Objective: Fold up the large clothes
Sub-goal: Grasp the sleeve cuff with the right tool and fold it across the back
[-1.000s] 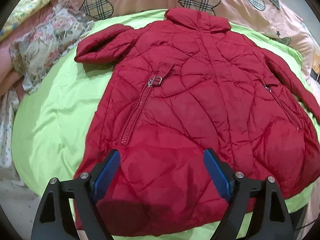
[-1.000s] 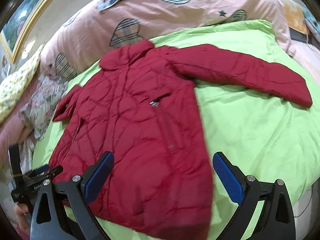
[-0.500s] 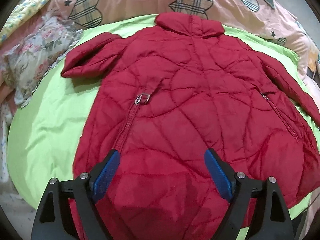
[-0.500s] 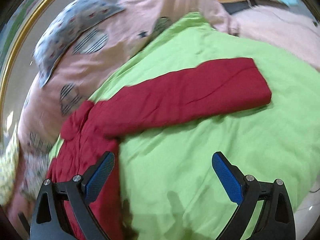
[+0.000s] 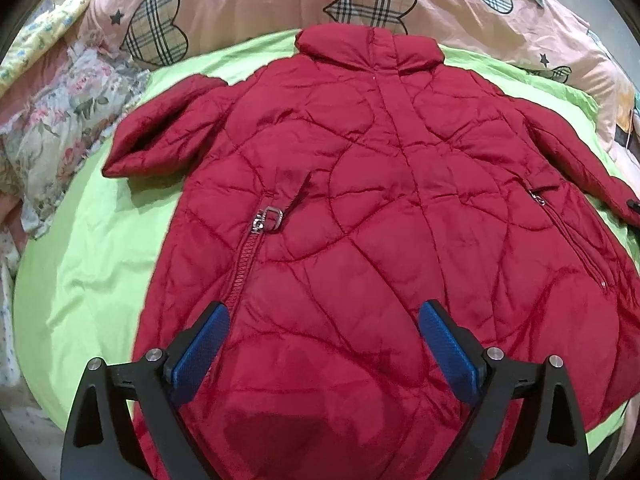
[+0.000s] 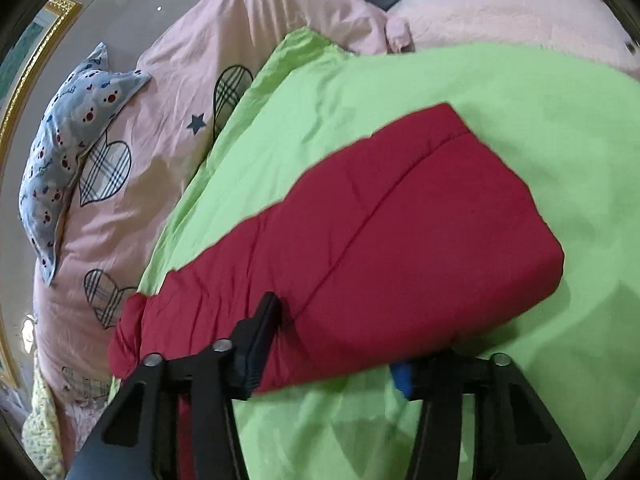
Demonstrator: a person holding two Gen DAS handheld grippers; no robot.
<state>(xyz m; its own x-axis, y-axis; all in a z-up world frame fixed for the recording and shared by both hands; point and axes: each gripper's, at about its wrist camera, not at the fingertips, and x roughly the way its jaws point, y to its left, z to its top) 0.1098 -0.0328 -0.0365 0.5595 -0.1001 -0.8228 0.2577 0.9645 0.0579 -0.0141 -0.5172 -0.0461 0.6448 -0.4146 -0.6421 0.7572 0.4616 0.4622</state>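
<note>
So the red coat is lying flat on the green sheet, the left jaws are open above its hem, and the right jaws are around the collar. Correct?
Not quite. The right gripper has its jaws around the sleeve, not the collar; the right wrist view shows it. The rest holds: the red coat lies flat on the green sheet, and the left gripper is open above the hem.

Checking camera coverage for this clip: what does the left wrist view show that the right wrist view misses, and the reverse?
Left wrist only: the whole red coat spread flat, its collar, a zipper pull, a floral cloth, and the left tool open above the hem.
Right wrist only: the right tool straddling one sleeve, a blue patterned pillow, a gold frame.
Both: the green sheet and pink heart-print duvet.
</note>
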